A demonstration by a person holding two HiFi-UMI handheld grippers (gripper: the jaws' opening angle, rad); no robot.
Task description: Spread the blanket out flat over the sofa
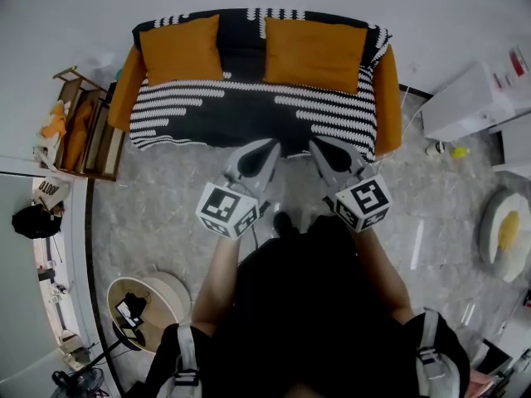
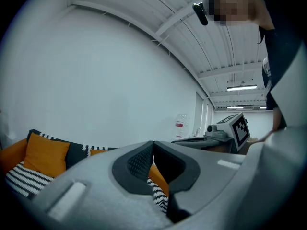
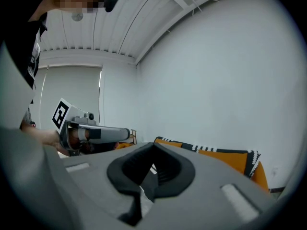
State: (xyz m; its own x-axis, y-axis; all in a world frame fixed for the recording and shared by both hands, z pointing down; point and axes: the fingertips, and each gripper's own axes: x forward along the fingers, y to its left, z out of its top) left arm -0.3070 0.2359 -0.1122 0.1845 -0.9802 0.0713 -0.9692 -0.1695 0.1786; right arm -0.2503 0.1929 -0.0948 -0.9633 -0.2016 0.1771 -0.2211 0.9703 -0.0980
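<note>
A black-and-white striped blanket (image 1: pixel 249 110) lies spread over the seat and back of an orange sofa (image 1: pixel 386 89). Two orange cushions (image 1: pixel 178 48) (image 1: pixel 314 52) lean against the backrest on top of it. My left gripper (image 1: pixel 271 145) and right gripper (image 1: pixel 315 145) hover side by side over the floor just in front of the sofa's front edge. Both point at the sofa, both are shut, and neither holds anything. In the left gripper view the jaws (image 2: pixel 152 145) meet, with a cushion (image 2: pixel 45 155) and the blanket (image 2: pixel 21 178) beyond them. The right gripper (image 3: pixel 153 148) shows the same closed jaws.
A wooden shelf (image 1: pixel 83 123) stands left of the sofa, with a black bag (image 1: pixel 33 220) below it. A round side table (image 1: pixel 149 301) sits at my lower left. A white box (image 1: pixel 473 98), a small yellow ball (image 1: pixel 459 151) and a round white stool (image 1: pixel 506 235) are on the right.
</note>
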